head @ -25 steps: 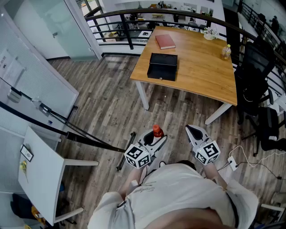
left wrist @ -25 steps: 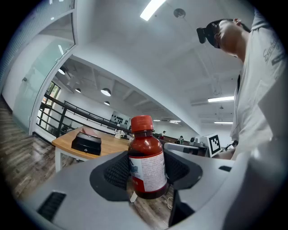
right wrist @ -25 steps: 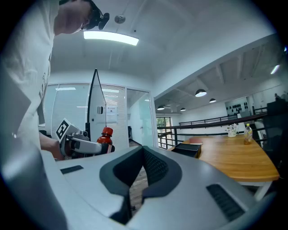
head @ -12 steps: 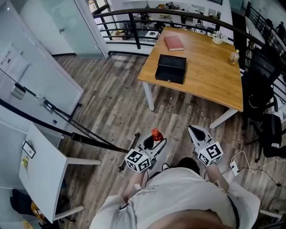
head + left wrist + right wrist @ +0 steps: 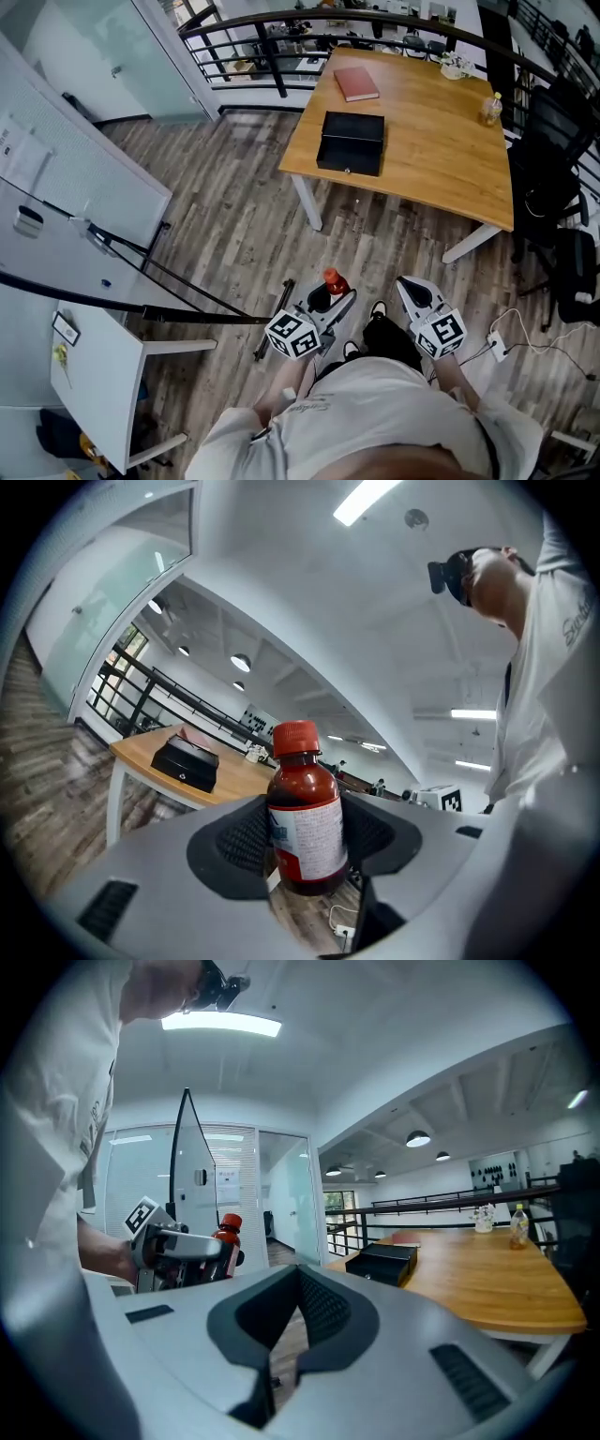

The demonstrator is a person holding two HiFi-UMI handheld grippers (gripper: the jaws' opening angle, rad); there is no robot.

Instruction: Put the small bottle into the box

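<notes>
Close to the person's body, above the grey wood-plank floor (image 5: pixel 234 225), a small bottle (image 5: pixel 305 822) of glossy dark red with a red cap and a white label is held upright between the textured black pads of the left gripper (image 5: pixel 330 298), whose jaws are closed on its body. Beside it, the jaws of the right gripper (image 5: pixel 300 1288) are pressed together with nothing between them. Farther off, well apart from both grippers, a flat rectangular black box (image 5: pixel 351 142) is seen near the front edge of the wooden tabletop (image 5: pixel 431 141), with a red book (image 5: pixel 356 83) behind it.
</notes>
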